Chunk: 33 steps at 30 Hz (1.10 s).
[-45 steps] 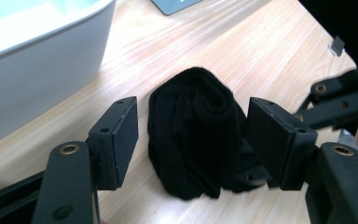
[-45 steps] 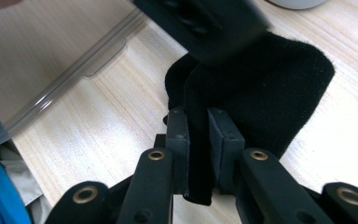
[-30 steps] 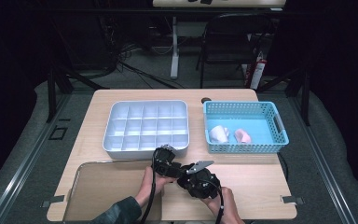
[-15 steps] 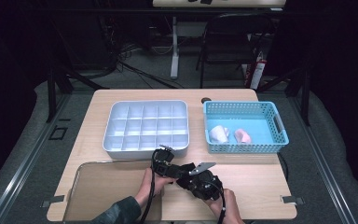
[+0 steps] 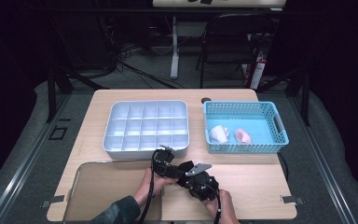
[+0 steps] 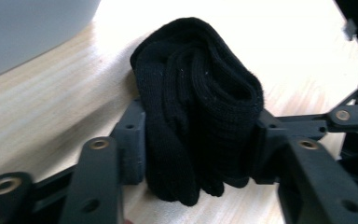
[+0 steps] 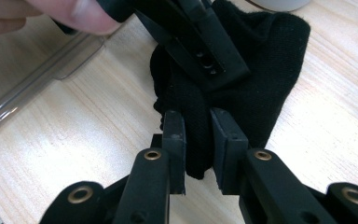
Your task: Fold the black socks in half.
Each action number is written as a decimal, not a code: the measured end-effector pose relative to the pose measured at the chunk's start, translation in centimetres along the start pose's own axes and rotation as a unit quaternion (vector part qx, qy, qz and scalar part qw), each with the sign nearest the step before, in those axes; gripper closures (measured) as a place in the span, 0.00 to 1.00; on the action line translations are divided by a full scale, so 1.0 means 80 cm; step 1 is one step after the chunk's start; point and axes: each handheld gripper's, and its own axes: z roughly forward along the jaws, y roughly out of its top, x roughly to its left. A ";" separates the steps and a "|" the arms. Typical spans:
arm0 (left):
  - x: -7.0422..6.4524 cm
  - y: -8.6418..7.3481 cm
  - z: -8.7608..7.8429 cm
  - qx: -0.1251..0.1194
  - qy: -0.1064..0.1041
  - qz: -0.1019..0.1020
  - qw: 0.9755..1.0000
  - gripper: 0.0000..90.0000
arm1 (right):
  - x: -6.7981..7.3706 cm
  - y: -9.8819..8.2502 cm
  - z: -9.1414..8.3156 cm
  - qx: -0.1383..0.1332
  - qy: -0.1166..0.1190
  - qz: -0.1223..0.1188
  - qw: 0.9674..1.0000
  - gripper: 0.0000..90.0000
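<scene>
A folded black sock (image 6: 196,93) lies on the wooden table near its front edge. My left gripper (image 6: 198,144) has one pad on each side of the thick fold and is shut on it; its jaws have just been closing. My right gripper (image 7: 198,135) pinches a thinner edge of the same sock (image 7: 265,70), and its jaws have also just closed further. In the right gripper view the left gripper (image 7: 200,51) crosses over the sock, with a fingertip above it. From the high view both grippers, left (image 5: 164,162) and right (image 5: 189,176), huddle together, held by two hands.
Behind the grippers stands a grey compartment tray (image 5: 108,140). At the right a blue basket (image 5: 279,126) holds a white bundle (image 5: 219,134) and a pink one (image 5: 243,136). A clear flat lid (image 5: 102,186) lies at the front left.
</scene>
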 end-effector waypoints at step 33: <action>-0.019 0.000 -0.015 -0.028 0.021 0.094 0.995 0.73 | -0.119 -0.021 -0.049 -0.041 -0.011 0.097 0.994 0.15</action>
